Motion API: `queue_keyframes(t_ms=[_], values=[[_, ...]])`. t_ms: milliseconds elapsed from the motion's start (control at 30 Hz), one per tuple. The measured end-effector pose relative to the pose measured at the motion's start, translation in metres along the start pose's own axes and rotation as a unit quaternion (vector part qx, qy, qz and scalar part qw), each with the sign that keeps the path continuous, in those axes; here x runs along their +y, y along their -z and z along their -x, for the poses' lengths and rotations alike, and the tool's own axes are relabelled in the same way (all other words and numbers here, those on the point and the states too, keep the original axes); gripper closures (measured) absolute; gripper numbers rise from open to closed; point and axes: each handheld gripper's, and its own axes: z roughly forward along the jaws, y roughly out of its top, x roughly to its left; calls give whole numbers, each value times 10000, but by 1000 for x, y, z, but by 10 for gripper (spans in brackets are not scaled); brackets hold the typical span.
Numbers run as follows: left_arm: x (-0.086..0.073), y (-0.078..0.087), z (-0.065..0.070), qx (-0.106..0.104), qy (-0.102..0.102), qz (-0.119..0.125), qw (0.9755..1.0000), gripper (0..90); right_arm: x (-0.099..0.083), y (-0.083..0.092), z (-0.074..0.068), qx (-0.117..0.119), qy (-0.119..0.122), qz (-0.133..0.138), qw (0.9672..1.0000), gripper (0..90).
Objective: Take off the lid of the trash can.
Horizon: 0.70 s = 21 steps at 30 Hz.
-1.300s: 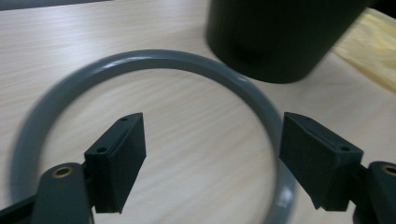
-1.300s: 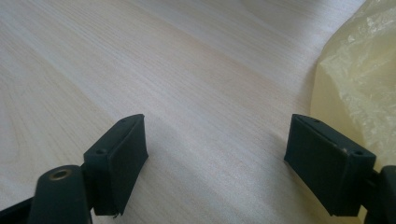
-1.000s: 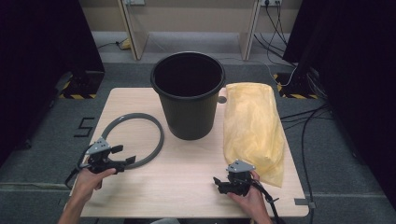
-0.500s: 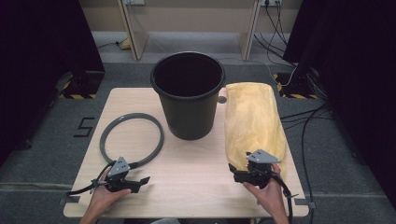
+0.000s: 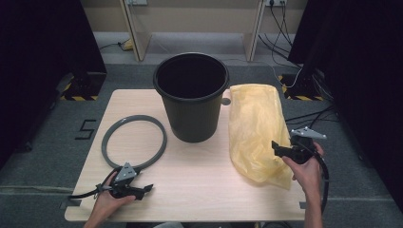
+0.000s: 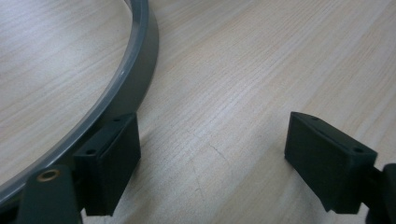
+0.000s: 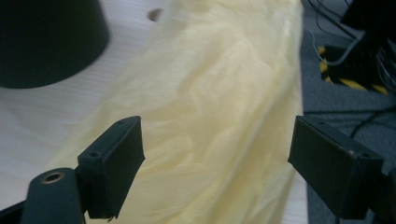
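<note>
Right of the black bucket (image 5: 192,95), the right gripper (image 5: 280,151) hangs over the yellow bag (image 5: 256,130), jaws wide, having just been opening (nothing between them). Left of the bucket, the left gripper (image 6: 212,158) gapes beside the grey ring (image 6: 135,79), bare wood between.

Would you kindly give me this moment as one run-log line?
left hand-held gripper: open beside ring | right hand-held gripper: open at yellow bag | bucket: upright

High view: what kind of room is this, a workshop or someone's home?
Probably a lab set up for recording. A bare wooden table stands between black curtains, cables run across the grey floor, and hazard tape marks the stands.
</note>
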Motion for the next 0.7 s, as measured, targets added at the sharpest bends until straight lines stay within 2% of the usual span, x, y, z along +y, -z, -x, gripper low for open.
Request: queue_keyframes(t_ms=[200,400,467,700], values=[[0,0,0,-16,-17,-24,10000,149,-11,-18,9,-27,-160,-258,9995,186],[0,-1,0,-22,-22,-25,10000,146,-14,-30,17,-144,-386,-228,9989,183],[1,-1,0,-34,-28,-30,10000,142,-15,-34,18,-137,-340,-329,9988,184],[1,-1,0,-35,-29,-30,10000,140,-21,-48,20,-99,-412,-444,9981,183]])
